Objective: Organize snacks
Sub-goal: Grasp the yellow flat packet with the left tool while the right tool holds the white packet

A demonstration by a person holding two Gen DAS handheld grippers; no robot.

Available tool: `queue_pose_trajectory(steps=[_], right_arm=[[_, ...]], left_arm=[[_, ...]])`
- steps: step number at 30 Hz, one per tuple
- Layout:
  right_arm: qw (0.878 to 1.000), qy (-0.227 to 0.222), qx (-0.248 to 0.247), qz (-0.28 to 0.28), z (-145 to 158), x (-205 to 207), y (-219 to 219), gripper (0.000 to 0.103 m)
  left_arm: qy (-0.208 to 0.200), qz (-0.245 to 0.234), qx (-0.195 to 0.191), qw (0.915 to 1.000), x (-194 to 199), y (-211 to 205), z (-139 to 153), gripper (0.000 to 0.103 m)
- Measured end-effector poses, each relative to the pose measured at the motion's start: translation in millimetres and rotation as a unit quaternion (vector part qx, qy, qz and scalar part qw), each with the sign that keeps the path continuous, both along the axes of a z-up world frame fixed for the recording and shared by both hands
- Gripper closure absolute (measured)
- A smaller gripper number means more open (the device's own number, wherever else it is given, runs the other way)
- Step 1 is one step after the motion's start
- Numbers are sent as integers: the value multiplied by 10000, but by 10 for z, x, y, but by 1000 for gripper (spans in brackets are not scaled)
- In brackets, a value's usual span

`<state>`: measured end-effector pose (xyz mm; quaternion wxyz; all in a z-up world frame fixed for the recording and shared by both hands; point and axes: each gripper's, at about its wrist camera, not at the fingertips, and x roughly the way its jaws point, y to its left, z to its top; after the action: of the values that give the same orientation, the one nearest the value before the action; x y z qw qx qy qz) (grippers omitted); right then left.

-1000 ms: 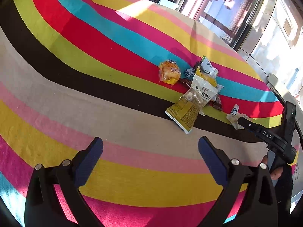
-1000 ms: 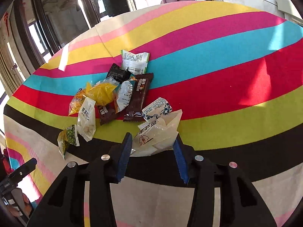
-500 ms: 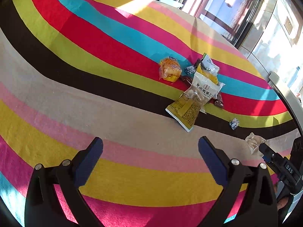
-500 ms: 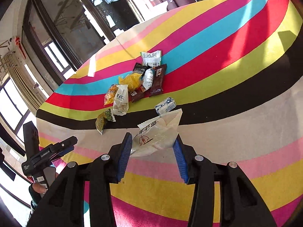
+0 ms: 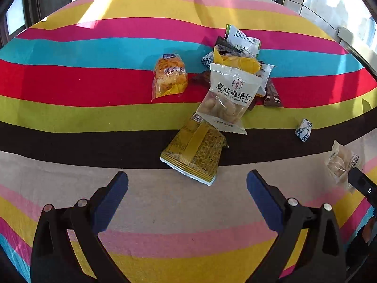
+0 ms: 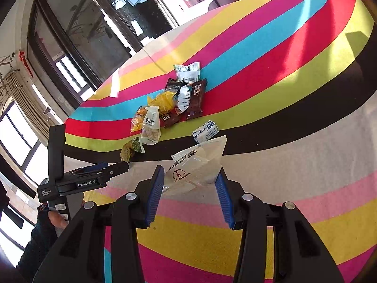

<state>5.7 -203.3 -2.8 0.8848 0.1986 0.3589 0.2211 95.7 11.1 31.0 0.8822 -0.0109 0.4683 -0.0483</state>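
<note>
My right gripper [image 6: 189,172] is shut on a white snack packet [image 6: 195,167] and holds it above the beige band of the striped cloth. The same packet [image 5: 341,162] shows at the right edge of the left wrist view. A pile of snacks [image 6: 169,101] lies farther out on the cloth. In it are a white nut packet [image 5: 229,94], an orange bread packet [image 5: 169,75] and a yellow-green packet [image 5: 195,151]. A small blue-white candy [image 5: 304,129] lies apart on the right. My left gripper [image 5: 187,176] stands open just short of the yellow-green packet, with nothing between its fingers.
A striped cloth [image 5: 94,82] covers the round table, whose far edge curves below tall windows [image 6: 99,23]. Brown bars [image 6: 195,99] and a white-green packet [image 6: 187,70] lie at the back of the pile. A hand in a dark sleeve [image 6: 47,224] holds the left gripper.
The left gripper has swung toward the snack pile, which now sits closer and centred. The right gripper drew back from the pile with its white packet, then stayed still.
</note>
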Motion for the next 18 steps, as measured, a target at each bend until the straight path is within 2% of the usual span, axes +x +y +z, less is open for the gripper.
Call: queue_pose_trajectory(steps=[3, 6, 9, 11, 13, 14, 16, 18], right_arm=[[10000, 6, -11, 12, -1, -1, 3, 59], [10000, 8, -12, 24, -4, 0, 2, 58], [10000, 11, -25, 9, -5, -8, 4, 58], [10000, 18, -42, 3, -5, -14, 9, 58], [10000, 16, -42, -2, -4, -18, 7, 58], [10000, 13, -37, -13, -2, -23, 3, 58], [10000, 6, -35, -25, 0, -29, -4, 58], [10000, -1, -39, -26, 2, -34, -3, 58]], left_arm=[[-11, 197, -117, 9997, 189, -83, 0, 2], [8, 780, -118, 9969, 325, -82, -7, 2], [167, 1581, -238, 9870, 339, 17, -63, 2], [135, 2000, 5, 9797, 299, 40, -76, 4], [-3, 2172, 94, 9761, 215, 42, -52, 29], [-52, 2176, 109, 9760, 156, 33, -26, 51], [-104, 1919, -292, 9809, 28, 38, -4, 53], [-223, 1722, -396, 9840, -144, 29, 15, 53]])
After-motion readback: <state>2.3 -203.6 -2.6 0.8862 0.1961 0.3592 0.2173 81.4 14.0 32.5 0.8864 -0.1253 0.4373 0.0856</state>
